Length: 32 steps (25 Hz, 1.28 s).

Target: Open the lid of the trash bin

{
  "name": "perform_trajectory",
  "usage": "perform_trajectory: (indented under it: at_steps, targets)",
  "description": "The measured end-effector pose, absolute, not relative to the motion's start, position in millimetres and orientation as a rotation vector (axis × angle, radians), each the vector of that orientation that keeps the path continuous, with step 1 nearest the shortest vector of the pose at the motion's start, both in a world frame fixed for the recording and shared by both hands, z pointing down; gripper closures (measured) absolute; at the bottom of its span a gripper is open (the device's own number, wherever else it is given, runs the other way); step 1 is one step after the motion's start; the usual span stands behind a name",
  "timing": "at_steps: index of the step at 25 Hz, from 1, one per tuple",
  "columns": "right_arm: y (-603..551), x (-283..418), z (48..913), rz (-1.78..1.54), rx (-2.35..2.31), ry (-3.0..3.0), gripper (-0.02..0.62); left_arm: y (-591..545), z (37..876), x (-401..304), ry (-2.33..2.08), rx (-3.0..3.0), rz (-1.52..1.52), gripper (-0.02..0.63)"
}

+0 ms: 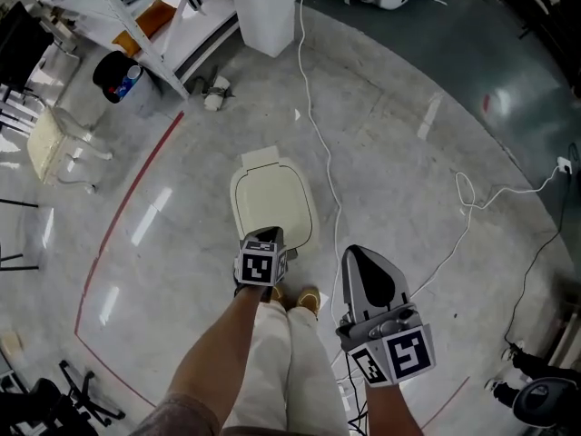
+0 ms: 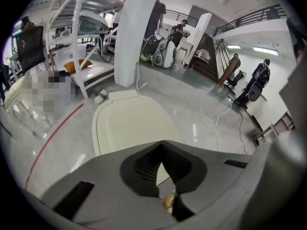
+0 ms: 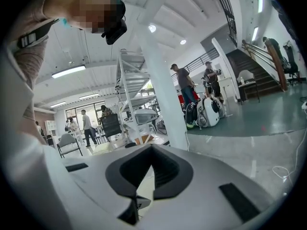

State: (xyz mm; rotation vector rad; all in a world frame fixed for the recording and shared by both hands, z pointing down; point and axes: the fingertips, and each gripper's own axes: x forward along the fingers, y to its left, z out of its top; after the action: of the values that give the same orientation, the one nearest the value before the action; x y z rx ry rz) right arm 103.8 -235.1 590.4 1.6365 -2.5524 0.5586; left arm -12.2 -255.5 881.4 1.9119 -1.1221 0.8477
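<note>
The left gripper (image 1: 263, 237) is hanging over the closed bin lid (image 1: 272, 198), jaws together and empty. The right gripper (image 1: 354, 255) is hanging aside, jaws also together.

Floor (image 1: 408, 153): grey, glossy, streaked with reflected light.
Trash bin (image 1: 270, 203): cream, lid down, at the centre.
Red line (image 1: 118, 216): curves from 10 to 8 o'clock.
White cable (image 1: 314, 127): runs down from 12 o'clock, passing the bin's 3 o'clock side.
Pillar (image 1: 268, 7): white, 12 o'clock.
Black bucket (image 1: 113, 75): 10 o'clock.
Shoes (image 1: 310, 301): 2, tan, at the bin's 6 o'clock.
</note>
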Motion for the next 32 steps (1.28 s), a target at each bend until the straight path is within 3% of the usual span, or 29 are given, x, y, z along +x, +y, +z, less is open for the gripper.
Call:
perform_trajectory:
  at_steps: [8, 32]
  targets:
    - [-226.8, 100.3, 605.4, 0.589, 1.619, -2.543, 0.563, -190.6, 929.3, -7.9, -1.032, 1.759, 0.925, 0.6]
    - [-209.2, 106.4, 619.2, 0.611, 1.614, -2.524, 0.564, -175.7, 936.7, -7.3, -1.048, 1.766, 0.907, 0.594]
